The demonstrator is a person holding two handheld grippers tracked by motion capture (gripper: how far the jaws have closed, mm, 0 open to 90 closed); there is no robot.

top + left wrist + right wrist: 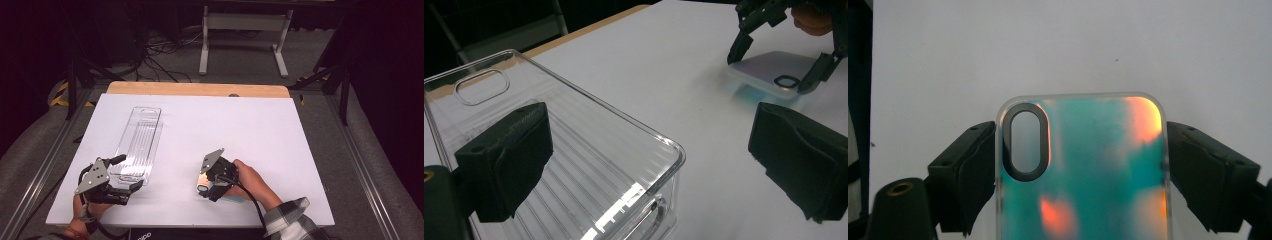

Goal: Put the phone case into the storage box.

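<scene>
One white table (260, 125) carries one clear ribbed plastic tray (139, 142) at left, its near corner straddled by the spread-jawed left gripper (131, 190), and one iridescent phone case (1083, 170) near the front edge, pinched by the right gripper (1080, 175).

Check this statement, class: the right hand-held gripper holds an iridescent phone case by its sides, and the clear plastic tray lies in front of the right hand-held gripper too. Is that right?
One part is wrong. The clear plastic tray lies by the left hand-held gripper, whose jaws stand open at its near end, as the left gripper view shows. The right hand-held gripper does hold the iridescent phone case by its sides.
</scene>
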